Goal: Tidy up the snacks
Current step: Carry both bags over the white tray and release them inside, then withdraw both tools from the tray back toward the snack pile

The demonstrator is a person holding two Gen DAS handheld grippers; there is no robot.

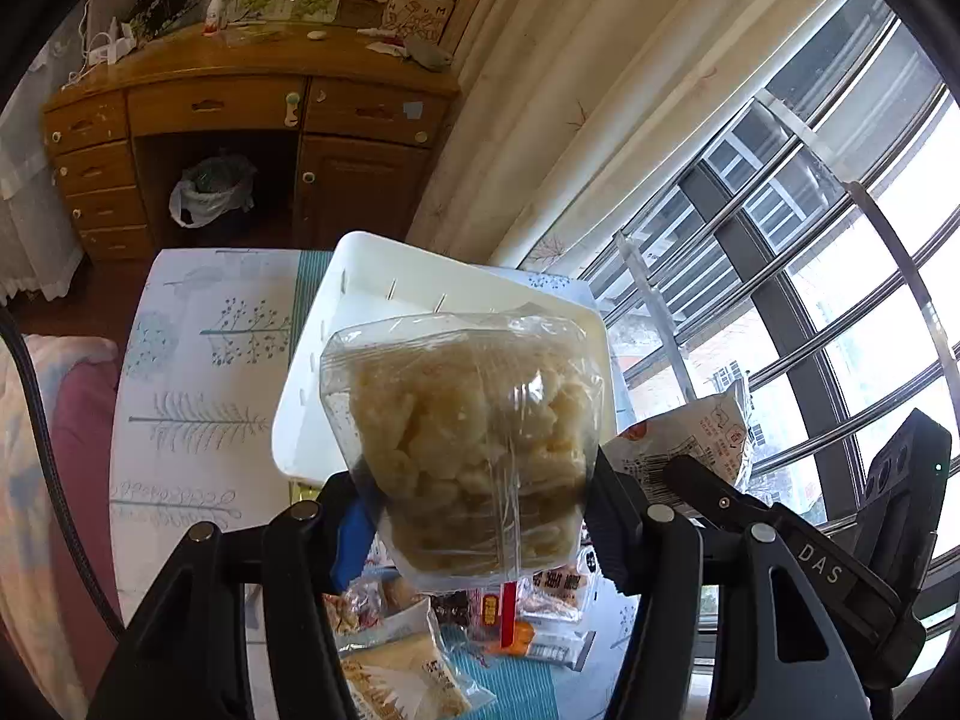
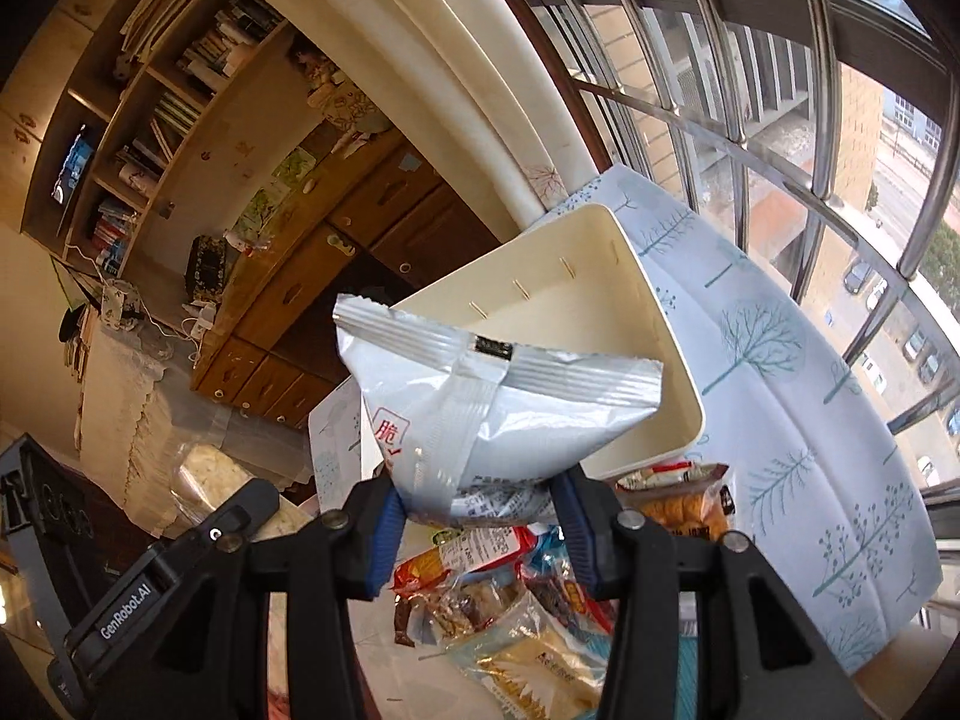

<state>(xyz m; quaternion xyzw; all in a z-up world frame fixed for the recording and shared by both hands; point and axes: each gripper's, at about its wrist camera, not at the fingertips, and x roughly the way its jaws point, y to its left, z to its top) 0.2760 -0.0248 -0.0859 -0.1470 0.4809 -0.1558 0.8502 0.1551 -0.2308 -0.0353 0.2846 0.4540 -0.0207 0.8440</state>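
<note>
1. Snacks fill both of your grippers: your left gripper (image 1: pixel 474 516) is clamped on a clear bag of pale puffed chips (image 1: pixel 468 444), held up in front of the white bin (image 1: pixel 360 276).
2. Your right gripper (image 2: pixel 477 516) is clenched on a silver foil snack bag (image 2: pixel 480 396), its crimped seam pointing toward the same bin (image 2: pixel 660 330), which looks empty inside.
3. Your remaining packets (image 2: pixel 510 600) lie in a loose heap on the tree-print tablecloth (image 2: pixel 810 450), just in front of the bin.
4. Your wooden desk (image 1: pixel 240 108) stands well behind the table.
</note>
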